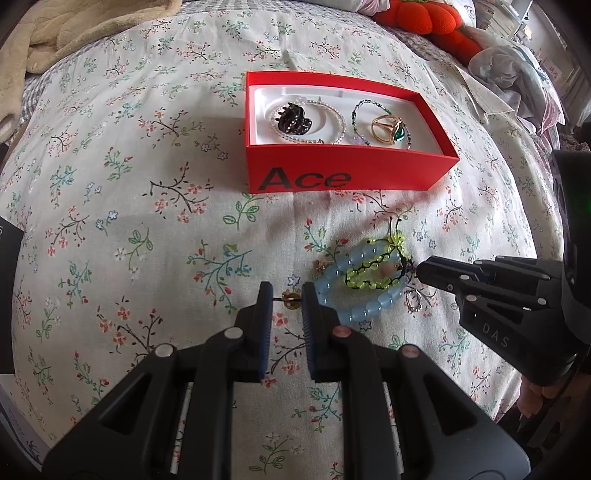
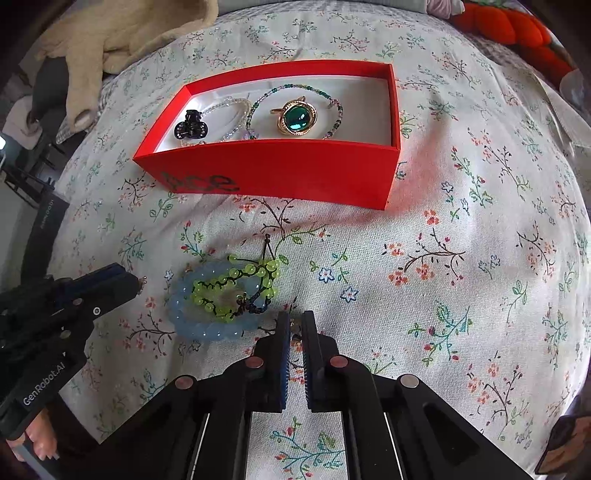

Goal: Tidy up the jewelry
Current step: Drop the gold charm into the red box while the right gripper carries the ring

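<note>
A red "Ace" box (image 1: 343, 177) (image 2: 280, 177) on the floral bedspread holds a black hair claw (image 1: 293, 118), a clear bead bracelet (image 1: 334, 114), a dark bead bracelet (image 2: 334, 110) and a gold ring with a green stone (image 1: 388, 129) (image 2: 297, 118). In front lie a blue bead bracelet (image 1: 373, 306) (image 2: 207, 326) and a yellow-green one (image 1: 373, 275) (image 2: 236, 284). My left gripper (image 1: 287, 295) is shut on a small gold earring (image 1: 290, 296). My right gripper (image 2: 294, 325) is nearly closed around a small ring (image 2: 294, 326), which shows by the blue bracelet (image 1: 413, 302).
A beige blanket (image 1: 74, 33) lies at the back left. An orange plush (image 1: 432, 18) and grey cloth (image 1: 513, 66) sit at the back right. The floral bedspread (image 2: 461, 295) stretches to the right of the box and bracelets.
</note>
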A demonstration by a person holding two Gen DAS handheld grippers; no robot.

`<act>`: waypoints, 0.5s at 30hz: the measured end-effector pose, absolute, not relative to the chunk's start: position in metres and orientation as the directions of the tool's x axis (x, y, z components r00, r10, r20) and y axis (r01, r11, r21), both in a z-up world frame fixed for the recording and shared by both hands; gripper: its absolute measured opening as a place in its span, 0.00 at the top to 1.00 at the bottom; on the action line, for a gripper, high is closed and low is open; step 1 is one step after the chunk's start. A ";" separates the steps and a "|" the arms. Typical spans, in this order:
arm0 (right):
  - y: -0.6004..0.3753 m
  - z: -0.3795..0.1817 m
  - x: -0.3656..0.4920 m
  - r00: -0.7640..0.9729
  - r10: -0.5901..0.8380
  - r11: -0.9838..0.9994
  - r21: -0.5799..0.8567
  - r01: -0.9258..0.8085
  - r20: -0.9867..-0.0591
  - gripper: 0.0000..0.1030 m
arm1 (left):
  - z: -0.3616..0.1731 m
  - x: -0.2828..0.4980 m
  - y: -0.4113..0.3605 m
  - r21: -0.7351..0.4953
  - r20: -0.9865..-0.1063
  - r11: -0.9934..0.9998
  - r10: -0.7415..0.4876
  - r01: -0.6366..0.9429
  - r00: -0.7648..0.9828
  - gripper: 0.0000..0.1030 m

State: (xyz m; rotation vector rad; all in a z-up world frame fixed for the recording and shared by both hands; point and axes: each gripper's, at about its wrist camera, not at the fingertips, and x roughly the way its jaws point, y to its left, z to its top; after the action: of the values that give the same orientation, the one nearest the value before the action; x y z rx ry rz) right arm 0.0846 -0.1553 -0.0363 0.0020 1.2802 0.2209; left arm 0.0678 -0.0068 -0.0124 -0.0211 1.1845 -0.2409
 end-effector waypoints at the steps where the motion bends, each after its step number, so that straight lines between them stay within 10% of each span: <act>1: -0.156 -0.033 0.084 0.275 0.170 0.978 0.128 -0.164 -0.946 0.95 | -0.011 0.068 -0.006 -0.145 -0.912 0.974 -0.200 0.173 0.357 0.83; 15: -0.177 0.009 0.098 0.375 0.263 0.965 0.235 -0.120 -0.889 0.95 | 0.023 0.088 0.000 -0.224 -0.846 0.963 -0.267 0.147 0.462 0.83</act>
State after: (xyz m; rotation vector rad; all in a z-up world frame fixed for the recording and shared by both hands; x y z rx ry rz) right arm 0.0984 -0.1768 0.0093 0.1386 1.1617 0.2465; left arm 0.0883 0.0001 0.0232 -0.1256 1.0616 -0.2554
